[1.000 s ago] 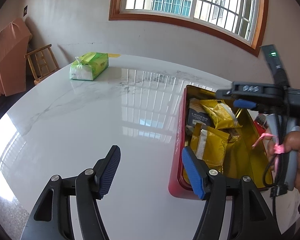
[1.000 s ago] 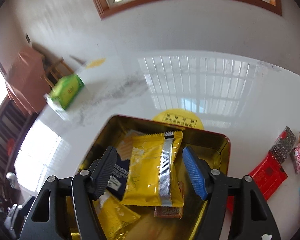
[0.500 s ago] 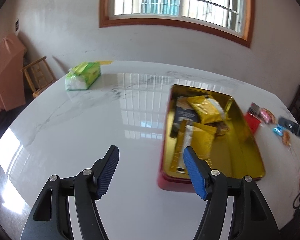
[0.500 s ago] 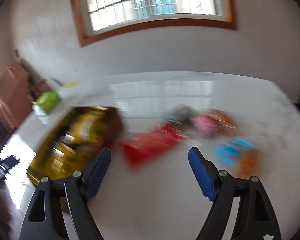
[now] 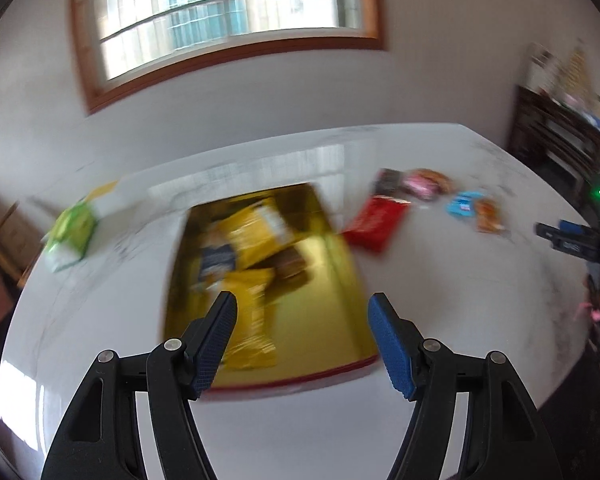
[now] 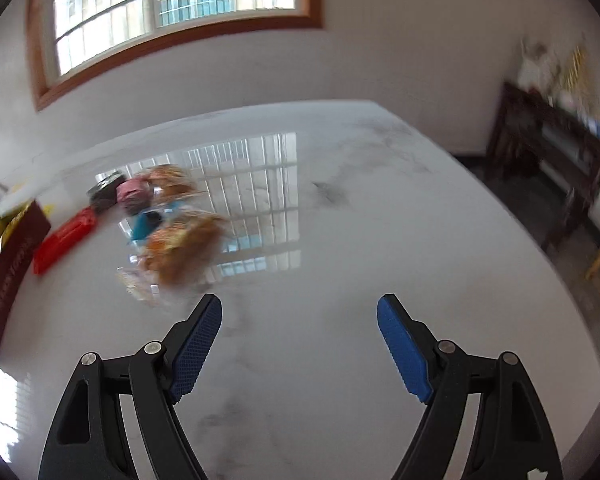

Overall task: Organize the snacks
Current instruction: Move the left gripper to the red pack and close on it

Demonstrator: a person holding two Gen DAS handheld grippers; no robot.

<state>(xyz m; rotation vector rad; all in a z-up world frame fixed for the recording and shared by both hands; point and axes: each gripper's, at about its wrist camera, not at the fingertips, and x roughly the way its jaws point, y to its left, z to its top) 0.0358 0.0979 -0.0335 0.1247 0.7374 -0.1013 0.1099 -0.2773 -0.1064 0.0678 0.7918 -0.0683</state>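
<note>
Snacks (image 6: 180,240) loose on table (image 6: 340,240); both grippers angled down, fingers (image 6: 196,340) spread, pinching nothing.

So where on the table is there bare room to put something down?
Bare marble right of the loose snack packets, out to the table's right edge, and in front of the tin. Crowded: the strip between tin and packets, where the red packet lies.

Count: 1 open tin (image 5: 340,280) on worktop (image 5: 440,300), 6 loose snack packets beside it, 1 green tissue pack (image 5: 70,236) at far-left edge; tin contents too blurred to count
</note>
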